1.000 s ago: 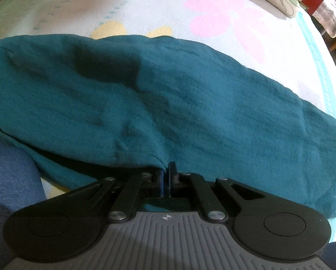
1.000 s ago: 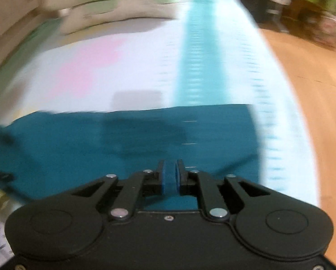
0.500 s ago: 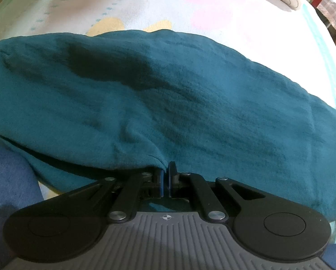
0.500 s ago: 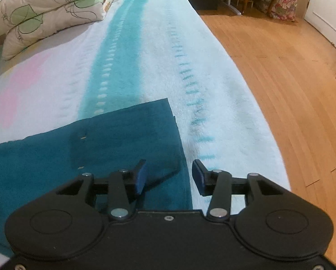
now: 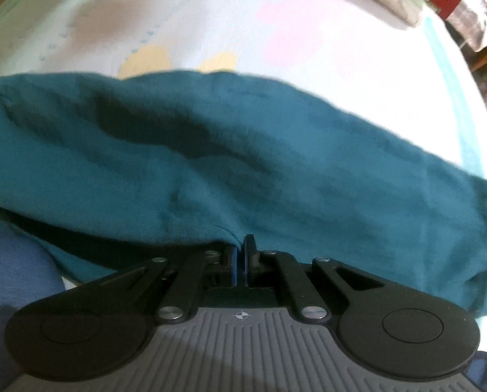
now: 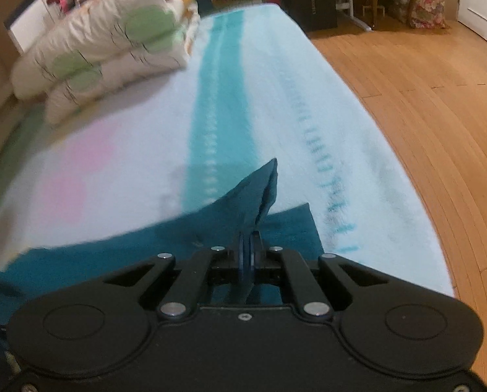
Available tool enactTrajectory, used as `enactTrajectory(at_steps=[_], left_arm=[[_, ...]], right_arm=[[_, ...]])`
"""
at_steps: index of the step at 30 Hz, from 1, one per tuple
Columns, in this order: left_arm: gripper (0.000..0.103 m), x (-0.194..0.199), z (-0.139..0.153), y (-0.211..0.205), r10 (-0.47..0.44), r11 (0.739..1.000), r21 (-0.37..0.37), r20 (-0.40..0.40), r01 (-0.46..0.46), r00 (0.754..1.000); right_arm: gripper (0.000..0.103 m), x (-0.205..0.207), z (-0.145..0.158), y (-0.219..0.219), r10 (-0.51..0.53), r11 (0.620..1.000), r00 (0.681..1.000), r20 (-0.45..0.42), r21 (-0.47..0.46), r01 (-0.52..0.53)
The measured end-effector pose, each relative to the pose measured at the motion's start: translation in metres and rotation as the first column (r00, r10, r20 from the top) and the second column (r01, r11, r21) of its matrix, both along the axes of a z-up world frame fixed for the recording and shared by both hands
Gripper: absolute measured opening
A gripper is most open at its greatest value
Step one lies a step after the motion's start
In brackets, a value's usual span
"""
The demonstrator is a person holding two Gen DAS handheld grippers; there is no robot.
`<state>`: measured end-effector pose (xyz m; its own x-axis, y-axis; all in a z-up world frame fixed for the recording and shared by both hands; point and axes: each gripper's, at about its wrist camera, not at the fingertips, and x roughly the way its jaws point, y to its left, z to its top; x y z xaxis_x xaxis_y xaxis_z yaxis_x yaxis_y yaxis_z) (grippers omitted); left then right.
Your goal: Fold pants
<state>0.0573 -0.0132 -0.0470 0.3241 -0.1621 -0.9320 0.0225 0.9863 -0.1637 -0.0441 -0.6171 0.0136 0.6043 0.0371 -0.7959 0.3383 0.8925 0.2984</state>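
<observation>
Pants [image 5: 243,163], teal, lie across the bed [image 6: 259,98], filling mid-frame in both views. Left gripper [image 5: 242,248], low centre, has its jaws pinching the near edge. Right gripper [image 6: 249,245] pinches a lifted corner, its jaws pressed together on the cloth.

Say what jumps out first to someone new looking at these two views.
The teal pants spread across the pale flowered bedspread fill the left wrist view. Each gripper is shut on a pinch of fabric: the left gripper at the near edge, the right gripper lifting a peaked corner. Stacked pillows sit far left.
</observation>
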Motion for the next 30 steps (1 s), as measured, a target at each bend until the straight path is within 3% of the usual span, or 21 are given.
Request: enactTrajectory(at_steps=[3, 6, 12, 15, 25, 30], left_arm=[[0.004, -0.005, 0.017, 0.005, -0.011, 0.999, -0.037, 0.018, 0.012, 1.0], [0.004, -0.01, 0.021, 0.005, -0.031, 0.999, -0.019, 0.026, 0.031, 0.999], [0.004, -0.011, -0.017, -0.005, -0.037, 0.998, 0.042, -0.067, 0.04, 0.997], [0.004, -0.016, -0.033, -0.012, -0.056, 0.994, 0.088, -0.09, 0.064, 0.994], [0.005, -0.024, -0.044, -0.018, -0.056, 0.991, 0.119, -0.073, 0.064, 0.996], [0.006, -0.037, -0.034, -0.022, -0.064, 0.988, 0.134, -0.079, 0.075, 0.995]], right_arm=[[0.009, -0.016, 0.03, -0.002, -0.025, 0.999, 0.999, -0.025, 0.028, 0.025], [0.01, -0.021, 0.036, -0.005, -0.037, 0.999, 0.998, -0.05, 0.023, 0.038], [0.011, 0.004, -0.029, -0.013, -0.098, 0.994, 0.978, -0.186, -0.073, 0.086], [0.011, 0.013, -0.06, -0.019, -0.128, 0.991, 0.964, -0.232, -0.073, 0.114], [0.012, 0.027, -0.084, -0.016, -0.121, 0.984, 0.958, -0.261, -0.159, 0.081], [0.025, 0.029, -0.082, -0.012, -0.119, 0.977, 0.959, -0.257, -0.201, 0.068]])
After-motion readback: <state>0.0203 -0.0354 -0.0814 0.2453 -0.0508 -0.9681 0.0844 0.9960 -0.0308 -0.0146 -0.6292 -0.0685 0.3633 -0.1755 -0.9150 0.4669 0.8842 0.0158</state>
